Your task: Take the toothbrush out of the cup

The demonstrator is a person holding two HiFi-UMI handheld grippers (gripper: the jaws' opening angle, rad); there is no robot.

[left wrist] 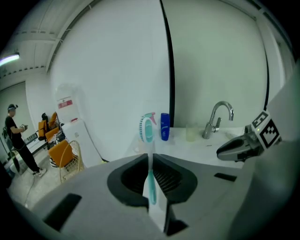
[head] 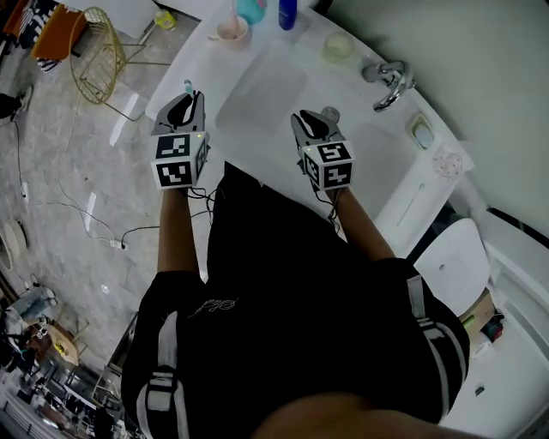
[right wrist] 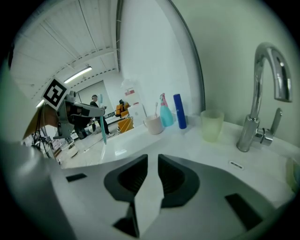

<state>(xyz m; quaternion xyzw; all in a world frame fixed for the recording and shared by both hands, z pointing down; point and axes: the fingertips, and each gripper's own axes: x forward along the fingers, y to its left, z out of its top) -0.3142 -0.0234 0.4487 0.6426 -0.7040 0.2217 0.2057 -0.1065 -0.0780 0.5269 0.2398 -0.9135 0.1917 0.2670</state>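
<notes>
A teal and white toothbrush (left wrist: 150, 180) stands upright between the jaws of my left gripper (left wrist: 151, 157), which is shut on its handle; its brush head (left wrist: 146, 129) sticks up above the jaws. In the head view the left gripper (head: 181, 110) hovers over the counter's left end, well short of the pink cup (head: 232, 30) at the back. My right gripper (head: 313, 129) hangs over the sink's near side. Its jaws (right wrist: 152, 161) stand slightly apart with nothing between them. From the right gripper view the pink cup (right wrist: 153, 124) still holds thin sticks, and the left gripper (right wrist: 77, 112) carries the toothbrush (right wrist: 103, 131).
On the white counter (head: 377, 146) stand a teal spray bottle (head: 250, 9), a blue bottle (head: 288, 13) and a pale green cup (head: 337, 45) along the back. A chrome faucet (head: 390, 81) rises right of the basin (head: 262, 86). A wire basket (head: 96, 56) stands on the floor at left.
</notes>
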